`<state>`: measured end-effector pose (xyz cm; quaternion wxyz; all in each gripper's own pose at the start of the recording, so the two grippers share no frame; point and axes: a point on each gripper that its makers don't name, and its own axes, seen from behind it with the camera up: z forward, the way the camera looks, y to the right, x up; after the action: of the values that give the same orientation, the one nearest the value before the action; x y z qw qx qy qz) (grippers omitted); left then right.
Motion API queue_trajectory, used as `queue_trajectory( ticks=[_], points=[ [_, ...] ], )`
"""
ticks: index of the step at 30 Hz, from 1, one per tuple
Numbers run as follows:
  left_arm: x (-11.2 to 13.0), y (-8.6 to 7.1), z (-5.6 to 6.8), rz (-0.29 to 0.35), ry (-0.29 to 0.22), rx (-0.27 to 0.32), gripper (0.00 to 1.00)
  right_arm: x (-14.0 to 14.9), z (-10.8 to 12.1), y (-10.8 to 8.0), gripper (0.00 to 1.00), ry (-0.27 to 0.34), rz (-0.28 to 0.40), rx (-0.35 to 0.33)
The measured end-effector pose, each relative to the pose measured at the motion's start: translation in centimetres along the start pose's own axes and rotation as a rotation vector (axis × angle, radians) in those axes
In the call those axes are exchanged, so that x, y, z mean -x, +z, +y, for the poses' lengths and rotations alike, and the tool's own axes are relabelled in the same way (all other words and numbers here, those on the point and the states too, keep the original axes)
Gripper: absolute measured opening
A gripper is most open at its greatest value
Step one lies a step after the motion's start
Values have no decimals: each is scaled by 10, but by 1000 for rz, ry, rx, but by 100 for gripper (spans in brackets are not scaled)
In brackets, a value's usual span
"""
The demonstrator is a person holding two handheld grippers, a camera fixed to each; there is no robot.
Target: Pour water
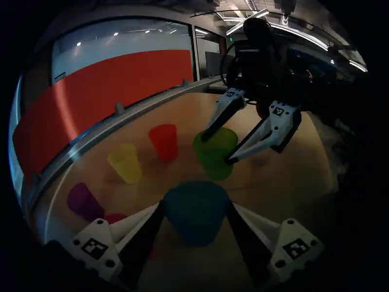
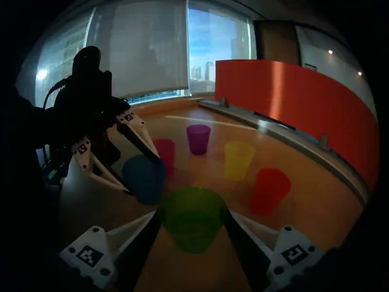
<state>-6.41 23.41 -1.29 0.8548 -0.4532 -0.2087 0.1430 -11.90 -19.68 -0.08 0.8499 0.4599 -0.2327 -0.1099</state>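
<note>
Holding both cups upright, so pre-pour stage by my read. Left gripper (image 1: 196, 210) pinches the blue cup (image 1: 196, 224) w/ both fingers; right gripper (image 2: 193, 216) pinches the green cup (image 2: 192, 231) likewise. Cups are near each other, rims apart, at the table (image 2: 301, 214). Next: tilt one lip over the other's mouth, slowly. Water level unreadable in either. Red cup (image 2: 269, 191), yellow cup (image 2: 238, 160), purple cup (image 2: 198, 139) and pink cup (image 2: 167, 151) stand farther off, contents unclear.
</note>
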Motion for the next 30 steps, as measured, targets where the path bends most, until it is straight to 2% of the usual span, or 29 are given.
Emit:
queue_trajectory(
  ticks=[21, 30],
  points=[
    [14, 8, 3, -15, 2, 4, 89, 15, 3, 7, 92, 1, -31, 6],
    [19, 5, 4, -20, -14, 5, 89, 20, 4, 8, 91, -3, -37, 14]
  ],
)
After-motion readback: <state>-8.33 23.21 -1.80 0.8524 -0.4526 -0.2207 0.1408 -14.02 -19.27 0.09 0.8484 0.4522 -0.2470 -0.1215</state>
